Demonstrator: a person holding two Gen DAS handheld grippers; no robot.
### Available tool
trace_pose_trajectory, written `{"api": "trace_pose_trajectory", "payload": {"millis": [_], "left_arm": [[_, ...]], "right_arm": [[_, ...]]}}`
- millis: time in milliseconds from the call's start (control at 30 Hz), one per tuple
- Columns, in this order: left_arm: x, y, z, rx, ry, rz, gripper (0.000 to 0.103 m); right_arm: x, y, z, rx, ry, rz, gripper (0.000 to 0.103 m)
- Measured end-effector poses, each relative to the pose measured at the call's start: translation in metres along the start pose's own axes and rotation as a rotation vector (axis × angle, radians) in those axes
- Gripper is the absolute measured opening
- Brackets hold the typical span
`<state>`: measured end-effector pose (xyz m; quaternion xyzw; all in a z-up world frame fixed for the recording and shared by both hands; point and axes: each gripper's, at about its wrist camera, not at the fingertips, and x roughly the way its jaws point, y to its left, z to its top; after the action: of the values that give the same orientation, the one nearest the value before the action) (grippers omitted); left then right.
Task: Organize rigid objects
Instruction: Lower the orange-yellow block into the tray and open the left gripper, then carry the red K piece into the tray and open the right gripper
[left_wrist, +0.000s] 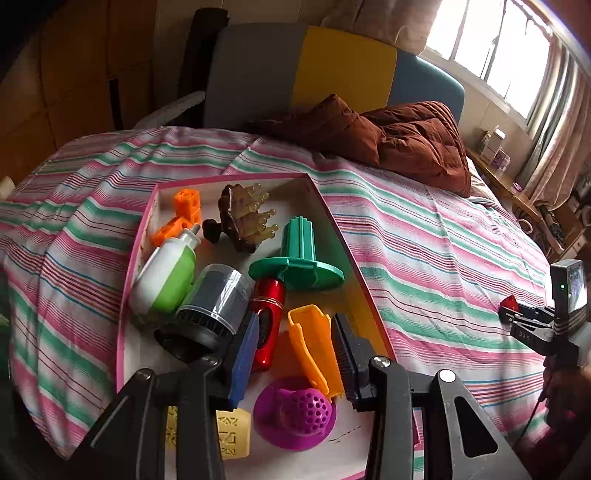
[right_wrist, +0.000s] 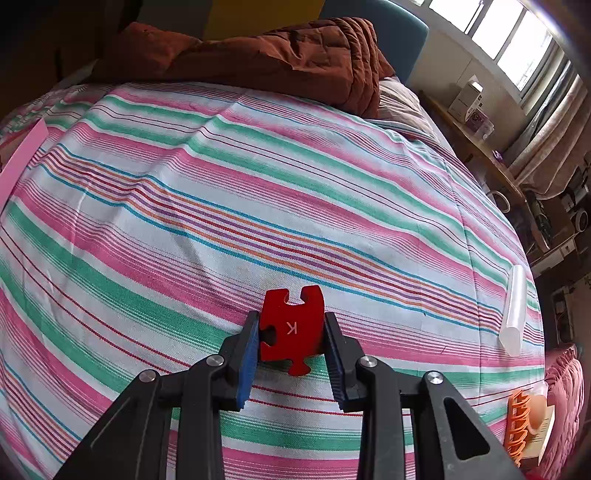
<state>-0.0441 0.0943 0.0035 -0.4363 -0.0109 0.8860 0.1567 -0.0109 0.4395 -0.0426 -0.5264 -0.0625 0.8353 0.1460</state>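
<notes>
left wrist view: your left gripper (left_wrist: 295, 354) hangs over the pink-rimmed box (left_wrist: 354, 258), jaws apart with nothing pinched; an orange scoop-like piece (left_wrist: 314, 347) lies loose in the gap between them. the box already holds a green-white bottle (left_wrist: 166, 273), a red tube (left_wrist: 267, 317), a green flanged part (left_wrist: 299, 262) and a purple strainer (left_wrist: 295, 413), so most of the sorting looks done. at three o'clock your right gripper (left_wrist: 513, 314) holds something red.

right wrist view: your right gripper is clamped on the red puzzle piece (right_wrist: 291, 328) over the striped bedspread (right_wrist: 258, 184). a clear tube (right_wrist: 513, 306) at three o'clock and an orange ribbed part (right_wrist: 517, 424) at four o'clock lie on the bed, not yet boxed.
</notes>
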Motion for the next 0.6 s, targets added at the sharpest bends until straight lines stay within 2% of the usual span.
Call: {"api": "trace_pose_trajectory", "payload": {"millis": [300,600], "left_arm": [[-0.028,0.008,-0.011,0.021,-0.048,0.04,0.046],[-0.036,0.019,-0.021,0.005,-0.052,0.046,0.046]], "right_arm": [[-0.001,0.0,0.0,0.013,0.017,-0.005,0.033],[-0.013,0.015,-0.005,-0.012,0.054,-0.014,0.032]]}}
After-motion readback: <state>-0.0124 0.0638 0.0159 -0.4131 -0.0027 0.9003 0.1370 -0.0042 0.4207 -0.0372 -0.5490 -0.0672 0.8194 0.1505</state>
